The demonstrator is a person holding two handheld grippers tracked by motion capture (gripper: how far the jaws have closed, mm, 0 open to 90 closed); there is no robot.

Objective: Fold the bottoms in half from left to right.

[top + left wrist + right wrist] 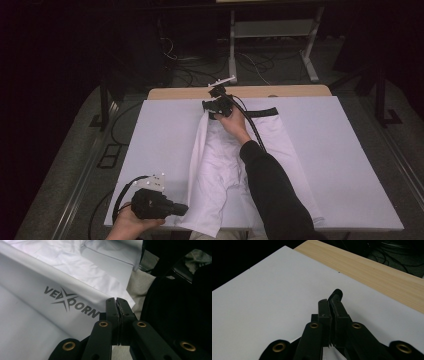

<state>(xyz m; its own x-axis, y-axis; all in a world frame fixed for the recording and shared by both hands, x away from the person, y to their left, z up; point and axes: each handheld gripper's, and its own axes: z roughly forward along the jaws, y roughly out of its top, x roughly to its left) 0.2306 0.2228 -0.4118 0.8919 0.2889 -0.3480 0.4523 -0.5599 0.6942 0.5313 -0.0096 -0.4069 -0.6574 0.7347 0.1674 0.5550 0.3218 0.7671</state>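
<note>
White shorts [225, 160] with a black waistband [262, 112] lie on a white sheet [340, 165], their left side folded inward. My right gripper [217, 105] is at the waistband's left end. In the right gripper view it [329, 302] is shut, with a black bit of waistband [337, 293] sticking out between the jaws. My left gripper [182, 209] is at the near hem of the left leg. In the left gripper view it [116, 301] is shut at the edge of the white fabric [75, 285], which bears a dark printed logo [71, 302].
The sheet covers a wooden table whose far edge [280, 91] is bare. A dark sleeve [275, 190] crosses the shorts' right leg. Beyond the table are floor cables [200, 70] and a metal table frame [272, 30]. Bare sheet lies left and right of the shorts.
</note>
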